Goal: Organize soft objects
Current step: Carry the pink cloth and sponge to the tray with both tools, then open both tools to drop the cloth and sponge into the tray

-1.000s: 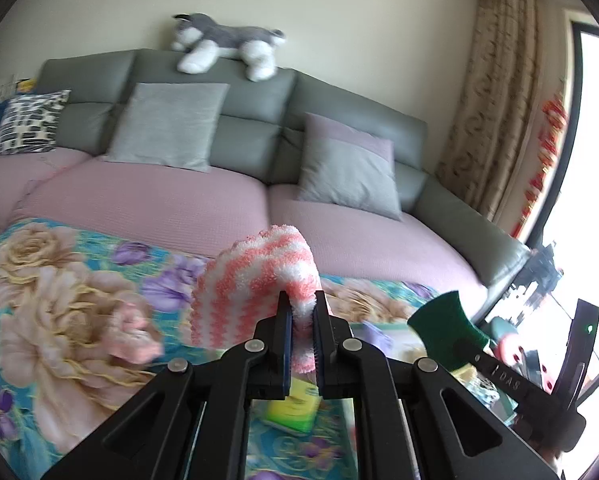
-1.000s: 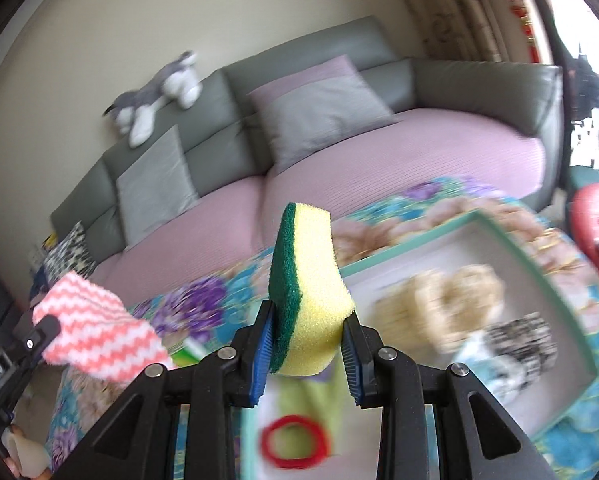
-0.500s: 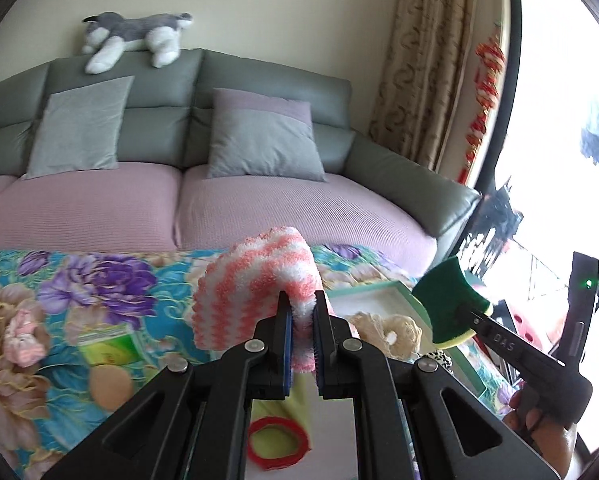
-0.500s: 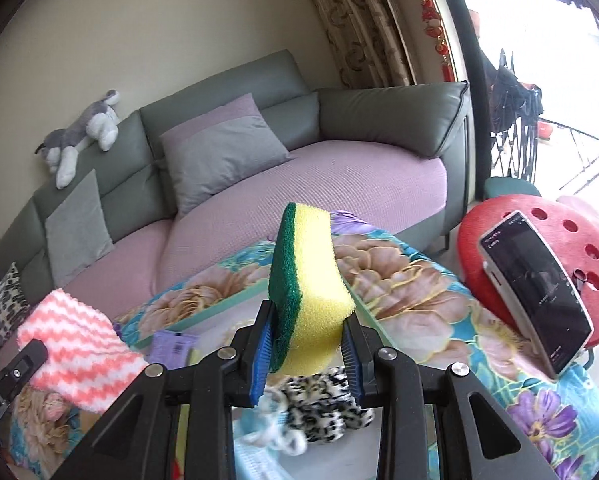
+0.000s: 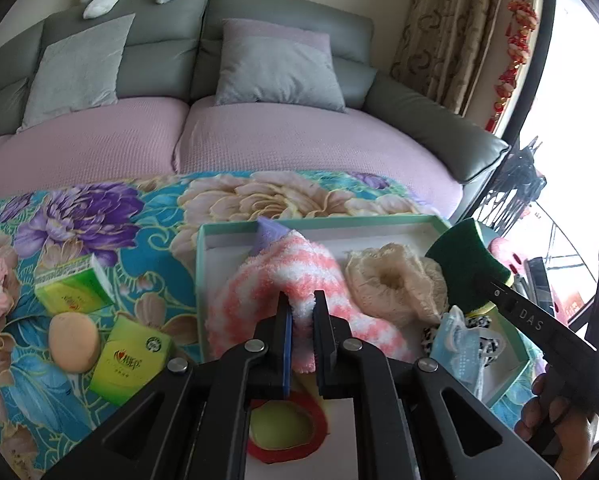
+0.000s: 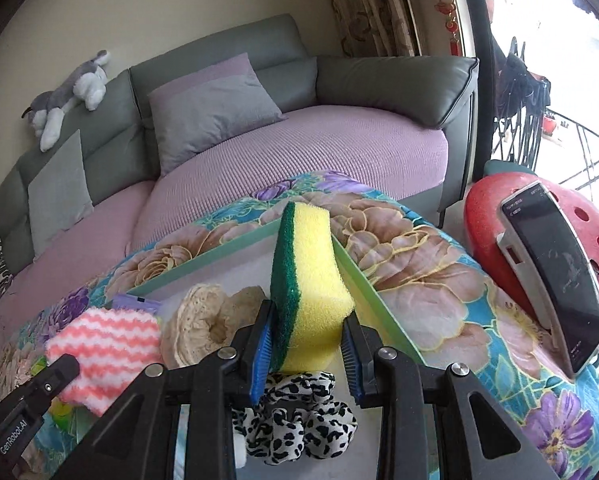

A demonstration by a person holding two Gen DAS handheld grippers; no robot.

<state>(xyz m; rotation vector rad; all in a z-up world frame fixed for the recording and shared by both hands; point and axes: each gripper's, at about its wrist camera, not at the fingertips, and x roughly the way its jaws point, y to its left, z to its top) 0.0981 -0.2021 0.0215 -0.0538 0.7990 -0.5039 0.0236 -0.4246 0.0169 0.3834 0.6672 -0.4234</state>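
Pink-and-white zigzag fleece cloth [image 5: 275, 280], pinched in the left gripper [image 5: 302, 312] at frame centre, and yellow sponge with green scouring face [image 6: 307, 280], clamped by the right gripper [image 6: 305, 344], are best released low inside the mint-rimmed white tray [image 5: 339, 222], clear of the cream crocheted scrunchie [image 5: 391, 280].

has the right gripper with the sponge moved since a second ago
Yes. The right gripper, shut on the sponge, has swung rightward along the green tray, now over the leopard scrunchie near its right rim.
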